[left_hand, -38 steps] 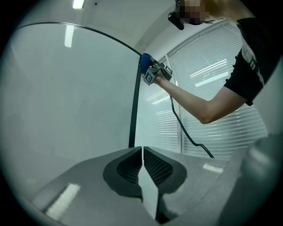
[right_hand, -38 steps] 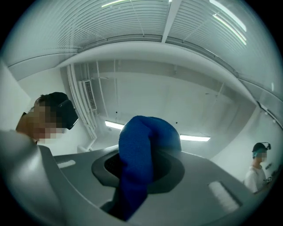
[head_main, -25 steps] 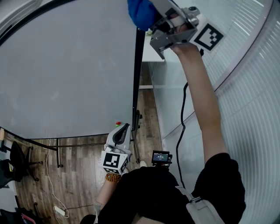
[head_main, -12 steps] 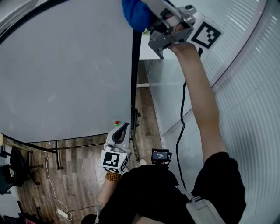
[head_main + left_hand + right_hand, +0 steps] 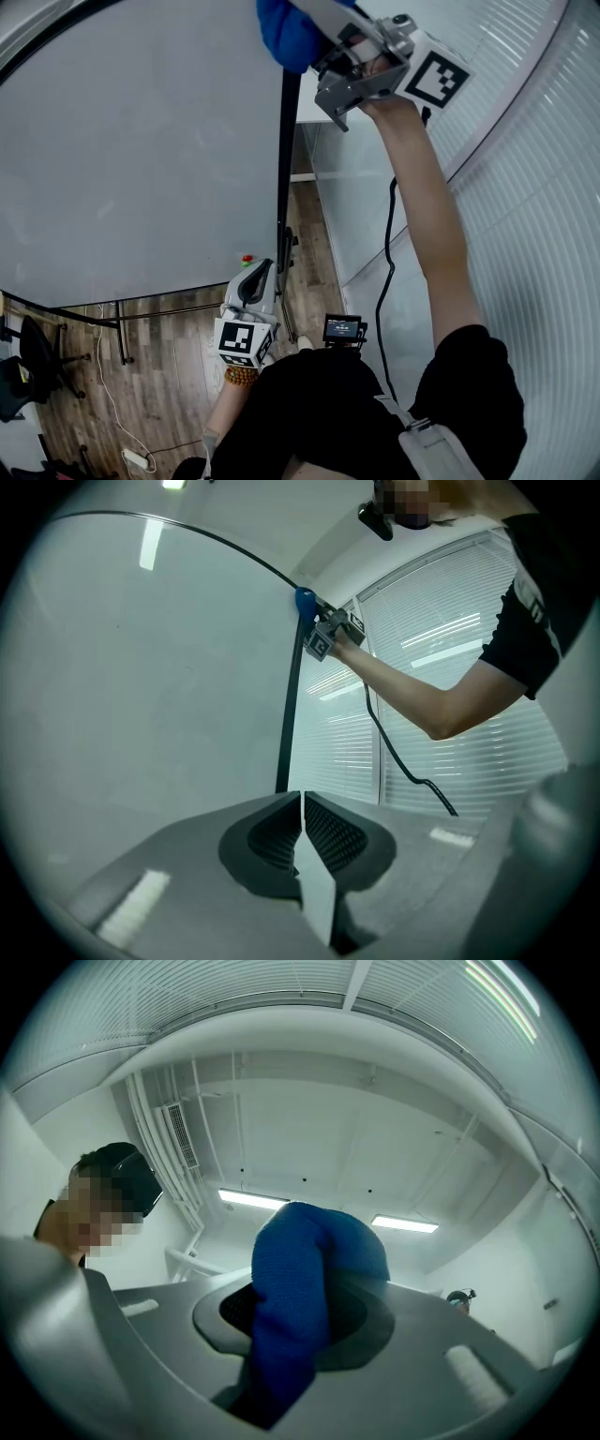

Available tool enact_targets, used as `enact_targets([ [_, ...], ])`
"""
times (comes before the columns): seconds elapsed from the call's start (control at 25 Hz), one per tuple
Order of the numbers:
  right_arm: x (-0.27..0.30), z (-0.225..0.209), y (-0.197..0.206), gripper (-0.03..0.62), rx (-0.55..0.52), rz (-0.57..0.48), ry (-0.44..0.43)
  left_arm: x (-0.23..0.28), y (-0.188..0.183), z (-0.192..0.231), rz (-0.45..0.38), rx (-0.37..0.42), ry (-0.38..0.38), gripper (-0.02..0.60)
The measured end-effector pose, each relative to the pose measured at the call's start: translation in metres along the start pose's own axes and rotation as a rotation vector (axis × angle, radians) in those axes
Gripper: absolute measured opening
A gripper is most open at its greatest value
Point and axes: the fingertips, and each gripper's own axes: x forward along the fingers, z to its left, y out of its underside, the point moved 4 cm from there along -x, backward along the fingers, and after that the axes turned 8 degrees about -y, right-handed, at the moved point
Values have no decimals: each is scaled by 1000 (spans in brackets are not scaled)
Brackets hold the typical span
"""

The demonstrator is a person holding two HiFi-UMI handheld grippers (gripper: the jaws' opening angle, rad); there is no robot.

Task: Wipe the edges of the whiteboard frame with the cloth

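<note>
A blue cloth (image 5: 289,34) is bunched at the top of the whiteboard's black right frame edge (image 5: 284,169). My right gripper (image 5: 323,37) is raised high and shut on the cloth; in the right gripper view the cloth (image 5: 305,1288) fills the space between the jaws. The whiteboard (image 5: 131,159) spreads across the left of the head view. My left gripper (image 5: 255,286) hangs low beside the frame's lower end, its jaws closed together with nothing held. In the left gripper view the cloth (image 5: 305,600) and right gripper (image 5: 323,635) show at the frame's top corner.
Window blinds (image 5: 544,187) run along the right. Below the board are its stand legs (image 5: 122,328), a wooden floor (image 5: 169,394), a cable with a power strip (image 5: 131,457) and a black chair (image 5: 37,352). A black cord (image 5: 386,281) hangs from my right arm.
My right gripper with the cloth has shifted slightly left and up along the top of the frame. The left gripper has stayed low near the frame's bottom.
</note>
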Motion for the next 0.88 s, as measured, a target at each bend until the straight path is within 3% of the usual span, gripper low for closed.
enact_targets([
  [0.2,-7,5,15,137,-8,4,10,1,13,1,1,5,8,8],
  [0.88,-15,1,28,132,58,-34,2,-3,2,1,13,8,6,8],
])
